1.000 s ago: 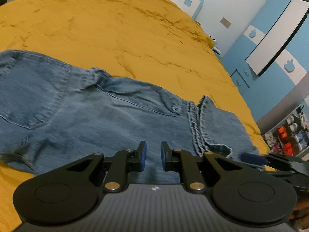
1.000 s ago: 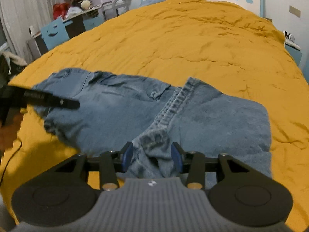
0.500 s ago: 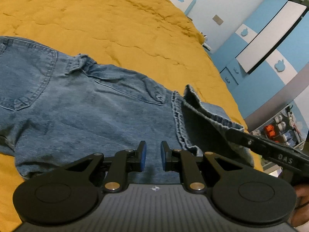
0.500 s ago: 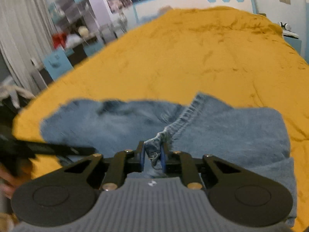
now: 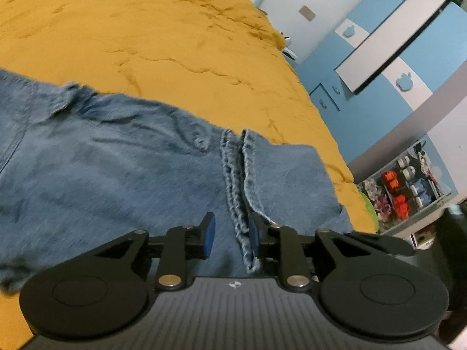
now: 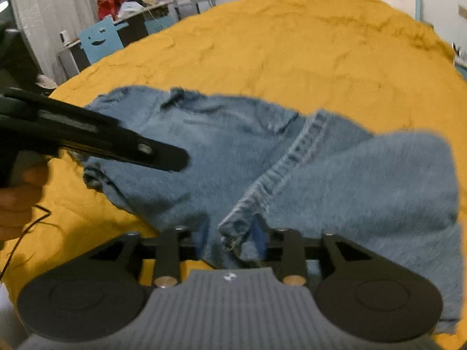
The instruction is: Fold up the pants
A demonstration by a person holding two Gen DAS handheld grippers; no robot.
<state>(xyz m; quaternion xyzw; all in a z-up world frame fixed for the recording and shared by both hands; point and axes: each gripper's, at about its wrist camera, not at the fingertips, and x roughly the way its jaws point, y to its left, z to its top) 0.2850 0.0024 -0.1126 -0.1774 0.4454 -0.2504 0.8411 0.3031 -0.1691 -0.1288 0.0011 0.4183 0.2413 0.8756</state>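
Observation:
Blue jeans [image 5: 122,169] lie folded across on the yellow bedcover [image 5: 146,29]. My left gripper [image 5: 231,234] hovers low over their near edge. Its jaws are opening, and the doubled hem seam [image 5: 233,175] runs in close to the right pad without being pinched. In the right wrist view the jeans [image 6: 364,180] spread wide. My right gripper [image 6: 230,233] is also opening, with the hem corner [image 6: 233,227] loose between its blue pads. The left gripper's black fingers [image 6: 122,143] reach in over the denim from the left, held by a hand [image 6: 17,201].
A blue and white wardrobe [image 5: 379,58] and a shelf of small toys [image 5: 402,186] stand past the bed's right side. A cluttered desk with a blue chair [image 6: 99,39] and a curtain [image 6: 38,23] lie beyond the left side. A thin cable [image 6: 26,230] trails on the cover.
The right gripper, pinched on the hem corner half a second ago, now has its jaws apart. The left gripper slid right toward the hem seam and its jaws widened.

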